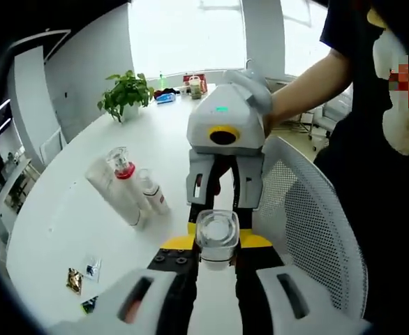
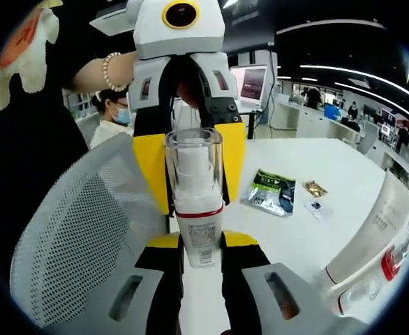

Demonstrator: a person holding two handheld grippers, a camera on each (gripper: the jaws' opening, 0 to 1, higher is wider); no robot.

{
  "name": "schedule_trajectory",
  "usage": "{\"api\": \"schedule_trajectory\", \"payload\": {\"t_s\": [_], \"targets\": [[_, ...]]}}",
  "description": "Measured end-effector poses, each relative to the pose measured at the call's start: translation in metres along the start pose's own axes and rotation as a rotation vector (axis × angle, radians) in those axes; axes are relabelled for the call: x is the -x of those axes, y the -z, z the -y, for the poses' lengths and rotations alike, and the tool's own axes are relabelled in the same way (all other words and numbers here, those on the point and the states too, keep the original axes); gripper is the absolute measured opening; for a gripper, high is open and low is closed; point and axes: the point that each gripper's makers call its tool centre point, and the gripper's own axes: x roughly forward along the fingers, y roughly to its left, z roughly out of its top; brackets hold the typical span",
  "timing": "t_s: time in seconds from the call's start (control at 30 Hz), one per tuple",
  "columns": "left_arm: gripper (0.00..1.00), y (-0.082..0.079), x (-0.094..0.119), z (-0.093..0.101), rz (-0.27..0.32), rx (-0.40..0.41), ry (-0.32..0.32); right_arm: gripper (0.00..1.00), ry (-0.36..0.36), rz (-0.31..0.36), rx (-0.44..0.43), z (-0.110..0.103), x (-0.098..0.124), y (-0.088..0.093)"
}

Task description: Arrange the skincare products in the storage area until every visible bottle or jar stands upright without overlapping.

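Fig. Two hand-held grippers meeting over one pump bottle at the edge of a white table point(image 1: 86, 209), beside a mesh chair back point(image 1: 309, 223).

Left gripper view, L to R: a white tube point(image 1: 114, 192) lying flat, a red-collared bottle point(image 1: 123, 169) and a small white bottle point(image 1: 153, 193) lying against it, touching or overlapping, none upright. Small sachets point(image 1: 75, 279) near the table edge; a potted plant point(image 1: 126, 94) far back. Centre: the pump bottle point(image 1: 217, 237) seen cap-end on, held between the left gripper point(image 1: 217, 259) jaws, which pinch it. Opposite, the right gripper point(image 1: 224, 192) faces in w/ a hand behind it.

Right gripper view, L to R: chair mesh, then the bottle upright in frame, clear cap over the pump, red band, white body w/ printed label. The right gripper's own jaws close on the lower body; the other gripper's jaws flank the cap. A green pouch point(image 2: 269, 192) and sachets lie on the table; the tube's end sits at far R.

Handling (judgement): light, rigid plastic, smooth so prob. slippery; clear cap may pull off, so grip the white body below the red band, not the cap. The tube is soft, best taken near its cap.
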Motion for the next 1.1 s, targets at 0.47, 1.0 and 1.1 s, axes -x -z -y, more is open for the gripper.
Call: {"api": "schedule_trajectory", "payload": {"t_s": [0.47,1.0,1.1], "targets": [[0.24,0.021,-0.046,-0.005,-0.028,0.063,-0.01,0.19,-0.024,-0.071,-0.032,0.007,-0.004,0.05],[0.24,0.027,-0.067,-0.005,-0.047,0.075,-0.016,0.19,-0.044,-0.107,-0.025,0.008,-0.002,0.074],[0.24,0.027,-0.071,-0.005,-0.051,0.074,-0.017,0.19,-0.044,-0.113,-0.024,0.01,-0.001,0.078]]}}
